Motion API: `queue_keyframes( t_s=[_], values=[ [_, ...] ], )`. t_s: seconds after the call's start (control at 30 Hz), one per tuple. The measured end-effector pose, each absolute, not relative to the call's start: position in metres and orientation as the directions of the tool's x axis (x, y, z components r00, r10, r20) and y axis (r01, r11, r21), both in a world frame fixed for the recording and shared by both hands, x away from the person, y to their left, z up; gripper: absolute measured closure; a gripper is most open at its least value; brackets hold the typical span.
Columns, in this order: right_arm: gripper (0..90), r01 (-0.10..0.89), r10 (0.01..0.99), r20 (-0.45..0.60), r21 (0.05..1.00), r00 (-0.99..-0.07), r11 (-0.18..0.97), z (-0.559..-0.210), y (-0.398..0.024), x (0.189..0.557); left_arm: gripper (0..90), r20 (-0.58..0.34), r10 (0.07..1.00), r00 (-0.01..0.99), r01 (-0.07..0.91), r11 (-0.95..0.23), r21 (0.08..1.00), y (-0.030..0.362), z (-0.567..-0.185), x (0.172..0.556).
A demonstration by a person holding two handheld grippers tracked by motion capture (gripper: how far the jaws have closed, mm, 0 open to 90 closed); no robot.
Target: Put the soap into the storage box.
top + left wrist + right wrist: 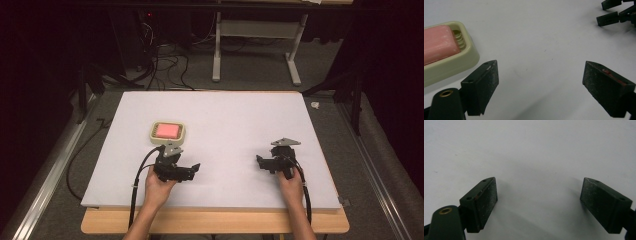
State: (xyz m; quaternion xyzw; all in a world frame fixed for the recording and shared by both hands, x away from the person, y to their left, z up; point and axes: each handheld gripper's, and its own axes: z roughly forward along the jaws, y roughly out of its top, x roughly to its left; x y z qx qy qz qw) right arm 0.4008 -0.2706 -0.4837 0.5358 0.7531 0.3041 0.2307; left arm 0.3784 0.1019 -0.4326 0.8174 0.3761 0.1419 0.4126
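High view: a cream rectangular plastic soap dish (169, 132) holding a pink bar of soap (167, 130) sits left of centre on the white surface (225, 120), toward the near edge. The left gripper (192, 170) rests just nearer than the dish; the right gripper (260, 162) is well apart, toward the right edge. Finger spread is hard to read here.

Left gripper view: fingers (484, 86) spread wide, holding nothing. The dish is cut off at the left edge. Risk: the light dish likely slides or tips if a finger nudges its rim; the bar may slip out of a pinch.

Right gripper view: fingers (482, 202) wide apart, empty, over bare surface.
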Motion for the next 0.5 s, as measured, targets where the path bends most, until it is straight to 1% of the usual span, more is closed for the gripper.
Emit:
queue_keyframes(
  t_s=[0.27, 0.5],
  values=[
    [14.8, 0.667, 0.948, -0.021, 0.705, -0.318, 0.240, -0.484, -0.270, 0.400, 14.6, -0.076, 0.735, 0.674, 0.515, -0.393, 0.762, 0.094, -0.449, 0.382],
    [14.8, 0.668, 0.948, -0.020, 0.705, -0.317, 0.238, -0.484, -0.270, 0.400, 15.0, -0.044, 0.747, 0.664, 0.520, -0.418, 0.745, 0.091, -0.464, 0.385]
  ],
)
